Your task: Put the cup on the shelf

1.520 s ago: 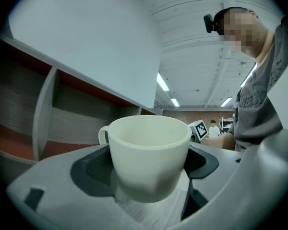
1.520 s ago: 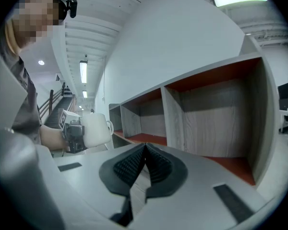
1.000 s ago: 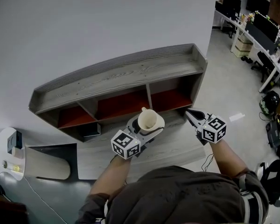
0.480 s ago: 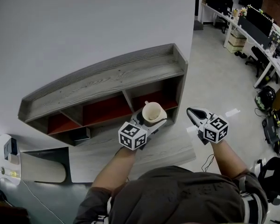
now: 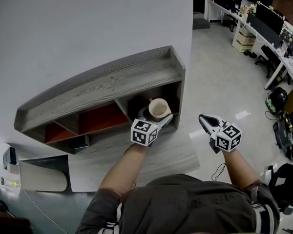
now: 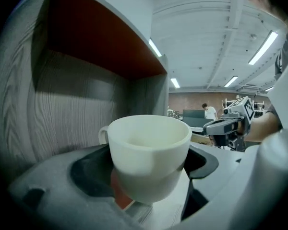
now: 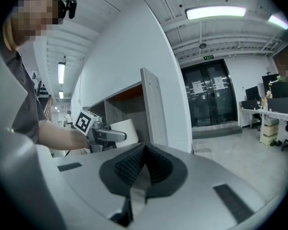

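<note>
- Cup of cream-white ceramic, upright with its rim up, sits at the mouth of the right-end compartment of the grey wood-grain shelf unit; its small handle points in toward the shelf.
- The left hand-held gripper is clamped on the cup's lower body, one dark pad on each side, as the left gripper view shows.
- That view looks into the compartment: a grey wood-grain side wall stands left of the cup and a red panel lies above it. Whether the cup's base touches the compartment floor cannot be told.
- The right hand-held gripper hangs out past the shelf's right end wall, well apart from the cup. Its ribbed jaws are pressed together with nothing between them.
- The shelf has three compartments with red backs under a rimmed top board, and stands on a pale wood-grain bench against a white wall.
- A small black box lies at the foot of the shelf, below its left compartment.
- A pale oval board lies beyond the shelf's left end, near the bench's edge.
- Far past the shelf's right end, office desks with dark monitors line the grey floor.
</note>
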`<control>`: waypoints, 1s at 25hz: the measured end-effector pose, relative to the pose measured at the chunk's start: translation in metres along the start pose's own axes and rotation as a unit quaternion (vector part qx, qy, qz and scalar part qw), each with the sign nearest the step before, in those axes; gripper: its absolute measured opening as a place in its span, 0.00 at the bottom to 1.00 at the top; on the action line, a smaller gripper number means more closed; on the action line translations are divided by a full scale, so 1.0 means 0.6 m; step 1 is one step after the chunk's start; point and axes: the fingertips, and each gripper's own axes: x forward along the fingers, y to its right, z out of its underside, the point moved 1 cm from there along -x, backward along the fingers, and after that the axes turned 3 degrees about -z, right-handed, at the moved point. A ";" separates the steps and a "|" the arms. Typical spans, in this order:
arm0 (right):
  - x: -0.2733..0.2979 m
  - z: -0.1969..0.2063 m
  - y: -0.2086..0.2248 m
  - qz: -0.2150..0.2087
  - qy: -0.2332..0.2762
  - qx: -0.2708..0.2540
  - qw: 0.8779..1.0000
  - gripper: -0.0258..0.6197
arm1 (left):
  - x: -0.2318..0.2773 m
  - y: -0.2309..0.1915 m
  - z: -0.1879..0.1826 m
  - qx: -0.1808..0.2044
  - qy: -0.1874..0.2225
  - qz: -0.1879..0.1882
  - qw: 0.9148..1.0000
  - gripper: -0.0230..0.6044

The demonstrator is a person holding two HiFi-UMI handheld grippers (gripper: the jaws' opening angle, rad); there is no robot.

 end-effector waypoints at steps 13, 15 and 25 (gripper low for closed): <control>-0.047 0.021 0.038 0.019 -0.002 0.014 1.000 0.03 | 0.084 -0.057 0.049 0.011 -0.058 -0.076 0.995 0.67; -0.054 0.025 0.040 0.022 -0.003 0.016 1.000 0.03 | 0.091 -0.063 0.055 0.005 -0.066 -0.084 0.994 0.67; -0.078 0.031 0.040 0.029 0.000 0.022 0.999 0.03 | 0.101 -0.078 0.073 -0.010 -0.069 -0.107 0.992 0.67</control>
